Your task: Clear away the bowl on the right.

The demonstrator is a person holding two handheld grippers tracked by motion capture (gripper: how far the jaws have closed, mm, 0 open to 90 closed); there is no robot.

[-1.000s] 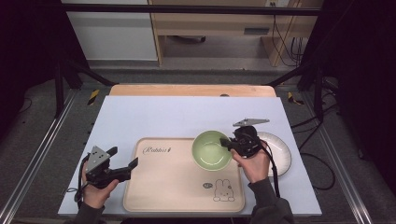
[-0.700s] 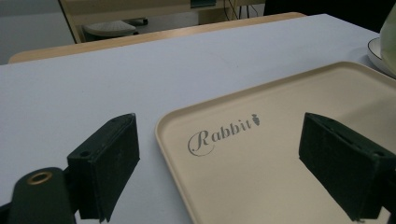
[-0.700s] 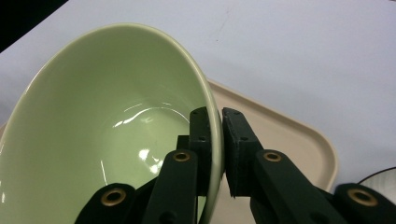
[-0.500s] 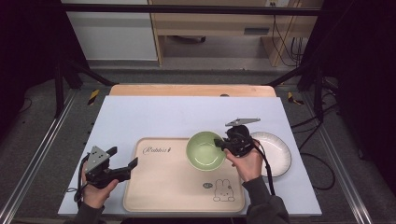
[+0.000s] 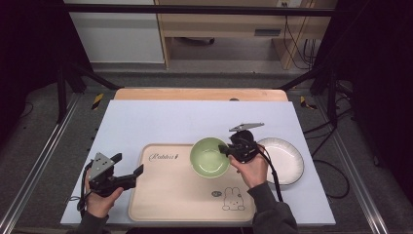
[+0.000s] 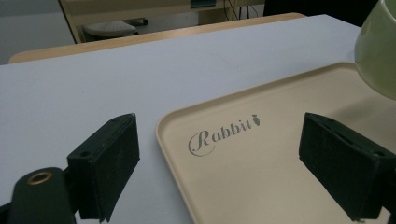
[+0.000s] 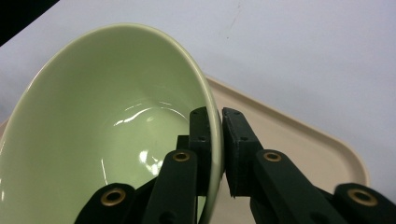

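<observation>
Green bowl (image 5: 209,157): rim pinched between the jaws of the right tongs (image 5: 227,150), one jaw inside, one outside. Bowl sits over the far right part of the beige tray (image 5: 170,195), tilted in the right gripper view. White plate (image 5: 285,158) just behind the right tongs, on the worktop (image 5: 170,119). Left tongs (image 5: 139,171): jaws wide apart, holding nothing, at the tray's left edge, "Rabbit" lettering (image 6: 222,133) between them.
</observation>
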